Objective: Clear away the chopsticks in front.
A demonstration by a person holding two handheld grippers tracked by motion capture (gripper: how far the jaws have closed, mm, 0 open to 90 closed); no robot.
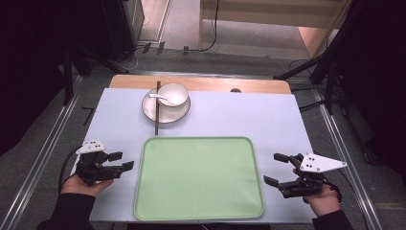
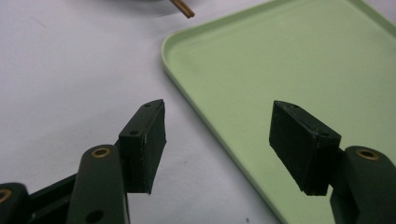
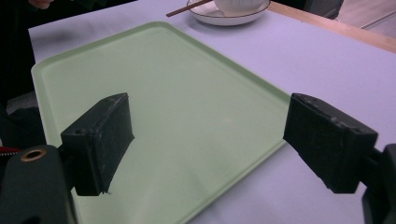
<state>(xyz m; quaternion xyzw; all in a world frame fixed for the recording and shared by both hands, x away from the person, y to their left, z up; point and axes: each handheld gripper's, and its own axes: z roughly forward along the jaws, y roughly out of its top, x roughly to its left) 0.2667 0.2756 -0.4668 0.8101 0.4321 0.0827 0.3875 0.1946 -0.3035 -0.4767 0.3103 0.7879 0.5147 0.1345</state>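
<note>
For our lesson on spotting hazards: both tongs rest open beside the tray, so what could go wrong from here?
1. The brown wooden chopsticks lean across the white round plate's rim; a nudge may roll them off.
2. The white spoon sits loose in the white bowl and could tip out if it is lifted.

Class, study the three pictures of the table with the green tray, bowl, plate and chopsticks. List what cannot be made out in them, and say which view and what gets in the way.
- Bowl contents: high view, too small; right gripper view, top edge cuts it.
- Chopsticks: left gripper view, top edge leaves just a tip.
- Green tray: left gripper view, cut by the right edge.
- Dark spot at the table's far edge: high view, too small to identify.
</note>
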